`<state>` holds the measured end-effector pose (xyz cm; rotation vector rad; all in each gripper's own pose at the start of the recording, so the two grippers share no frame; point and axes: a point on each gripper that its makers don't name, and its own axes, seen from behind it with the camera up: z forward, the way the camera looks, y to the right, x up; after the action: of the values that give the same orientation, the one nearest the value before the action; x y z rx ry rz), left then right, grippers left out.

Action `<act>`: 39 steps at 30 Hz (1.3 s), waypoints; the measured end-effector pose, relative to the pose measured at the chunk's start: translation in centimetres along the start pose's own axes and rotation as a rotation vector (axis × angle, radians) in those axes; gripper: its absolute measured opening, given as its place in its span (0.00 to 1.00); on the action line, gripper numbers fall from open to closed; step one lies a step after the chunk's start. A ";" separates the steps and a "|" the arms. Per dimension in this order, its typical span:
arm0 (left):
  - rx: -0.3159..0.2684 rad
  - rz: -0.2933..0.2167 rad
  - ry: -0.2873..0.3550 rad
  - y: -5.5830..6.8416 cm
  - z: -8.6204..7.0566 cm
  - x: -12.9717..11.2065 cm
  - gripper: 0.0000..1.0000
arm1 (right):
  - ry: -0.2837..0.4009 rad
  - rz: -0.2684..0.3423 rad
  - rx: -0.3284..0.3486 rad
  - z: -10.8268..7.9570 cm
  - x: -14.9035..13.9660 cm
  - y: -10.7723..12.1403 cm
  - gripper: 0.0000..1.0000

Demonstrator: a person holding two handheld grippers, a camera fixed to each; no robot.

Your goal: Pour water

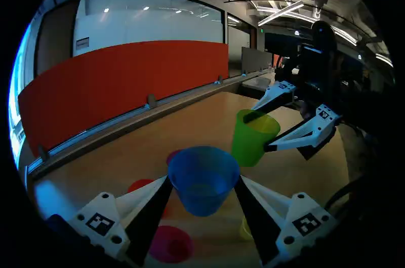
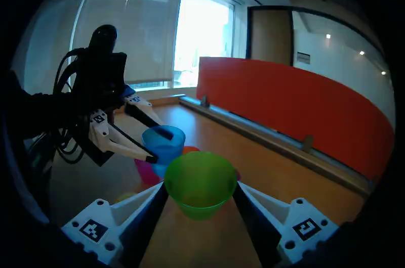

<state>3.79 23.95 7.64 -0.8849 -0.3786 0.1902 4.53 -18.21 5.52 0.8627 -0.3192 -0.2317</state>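
Left gripper view faces right gripper view closely (sharing blue cup (image 1: 203, 179), green cup (image 2: 200, 182)).

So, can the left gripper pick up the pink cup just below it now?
Probably not yet. The left gripper is shut on the blue cup, so it is not free. The pink cup sits below in the open, but the blue cup would have to be put down first.

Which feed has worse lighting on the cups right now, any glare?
Right gripper view: window blown out, dark silhouettes beside it, green cup well lit. Left gripper view: dimmer, blue cup sharp, ceiling strip lights glare mildly; fisheye bends the edges in both.
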 end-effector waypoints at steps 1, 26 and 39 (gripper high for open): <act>0.003 -0.004 0.008 0.0 -0.2 0.2 0.85 | 0.010 0.002 -0.003 -0.1 0.3 0.0 0.91; 0.046 -0.021 0.150 -0.4 -3.9 3.7 0.86 | 0.144 -0.008 -0.054 -1.7 5.1 -1.1 0.92; 0.046 -0.028 0.213 -0.2 -5.0 5.5 0.86 | 0.198 -0.001 -0.078 -2.3 6.7 -0.8 0.92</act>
<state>10.85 22.00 6.27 -0.8451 -0.1874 0.0773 11.54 -19.30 4.68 0.8016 -0.1247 -0.1569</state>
